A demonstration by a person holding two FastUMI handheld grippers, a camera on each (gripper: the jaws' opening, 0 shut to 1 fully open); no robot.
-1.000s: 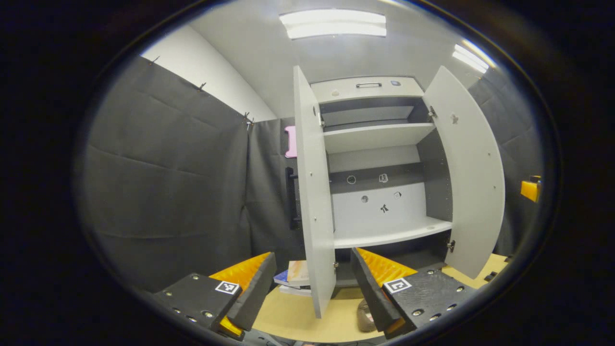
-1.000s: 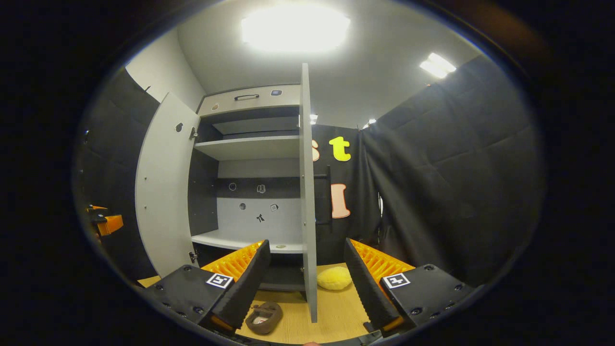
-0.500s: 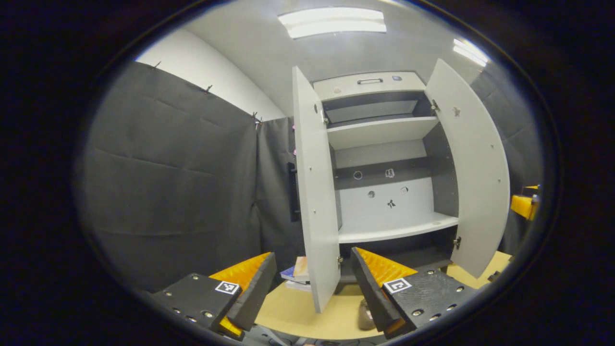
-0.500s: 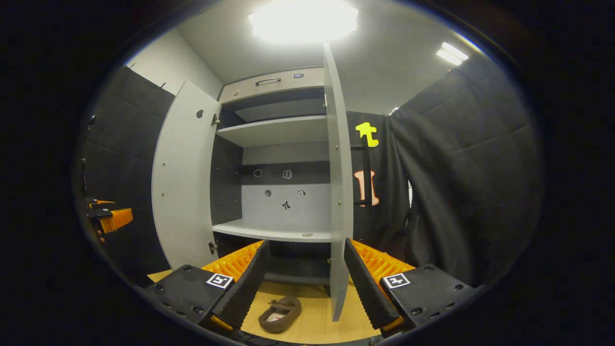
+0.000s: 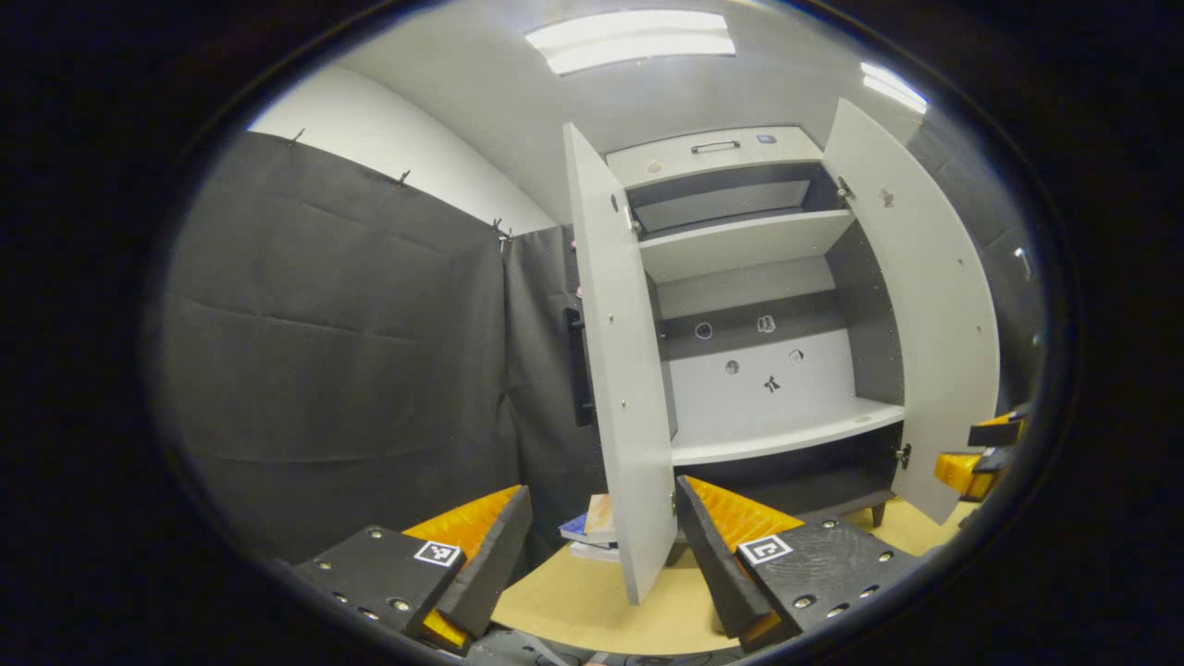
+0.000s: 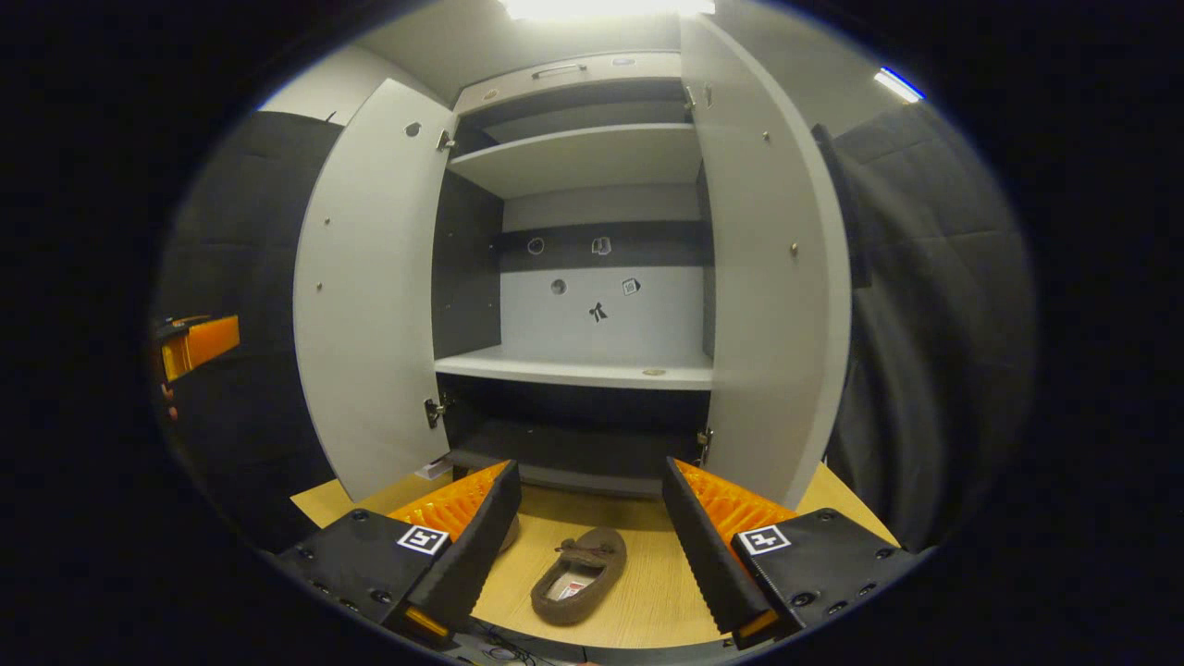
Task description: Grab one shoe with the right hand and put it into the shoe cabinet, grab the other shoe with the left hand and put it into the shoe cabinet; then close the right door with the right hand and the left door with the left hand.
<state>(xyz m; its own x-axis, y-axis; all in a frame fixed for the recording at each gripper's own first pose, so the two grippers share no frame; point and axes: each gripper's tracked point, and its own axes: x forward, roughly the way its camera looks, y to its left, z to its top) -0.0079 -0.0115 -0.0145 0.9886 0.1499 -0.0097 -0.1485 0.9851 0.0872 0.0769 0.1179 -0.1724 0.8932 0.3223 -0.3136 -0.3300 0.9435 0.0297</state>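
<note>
A brown slipper [image 6: 578, 575] lies on the wooden floor [image 6: 647, 592] in front of the shoe cabinet [image 6: 578, 370], sole down, opening up. It sits low in the right gripper view, between the fingers of my right gripper [image 6: 590, 467], which hangs open above it without touching. A sliver of what may be the second shoe [image 6: 509, 534] peeks from behind one finger. Both cabinet doors [image 6: 375, 305] [image 6: 772, 268] stand wide open and the shelves are bare. My left gripper [image 5: 601, 490] is open and empty, facing the left door's edge [image 5: 634, 407].
A stack of books [image 5: 592, 532] lies on the floor behind the left door. Black cloth walls close in on both sides. The right gripper [image 5: 971, 458] shows at the far right of the left gripper view, the left gripper [image 6: 199, 340] at the far left of the right gripper view.
The right gripper has dropped and swung to face the cabinet opening, and the slipper now sits between its fingers. The left gripper view has drifted slightly; the shoe has slipped from its lower edge.
</note>
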